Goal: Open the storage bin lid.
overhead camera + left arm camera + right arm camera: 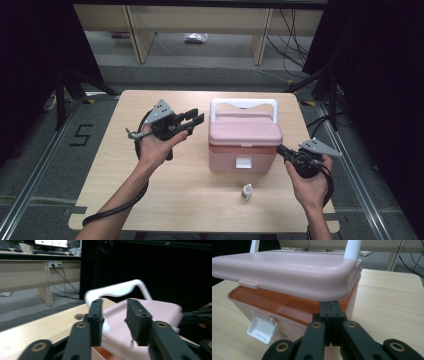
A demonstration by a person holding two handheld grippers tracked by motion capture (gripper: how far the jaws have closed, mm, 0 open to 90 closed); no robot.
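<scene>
A pale wooden worktop (150, 200) stands on grey floor, dark curtains at both sides. The pink box (244, 141) sits right of centre. The left gripper (196, 120) gapes empty beside it; the right gripper (281, 149), jaws together, is wedged under the raised lid (287, 270).

Grey floor (200, 70), black curtains (30, 60), pale wooden desk (200, 22) behind

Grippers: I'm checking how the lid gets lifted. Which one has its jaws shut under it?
The right gripper: jaws closed together, tips under the pink lid. The left gripper stands open, beside the box.
</scene>
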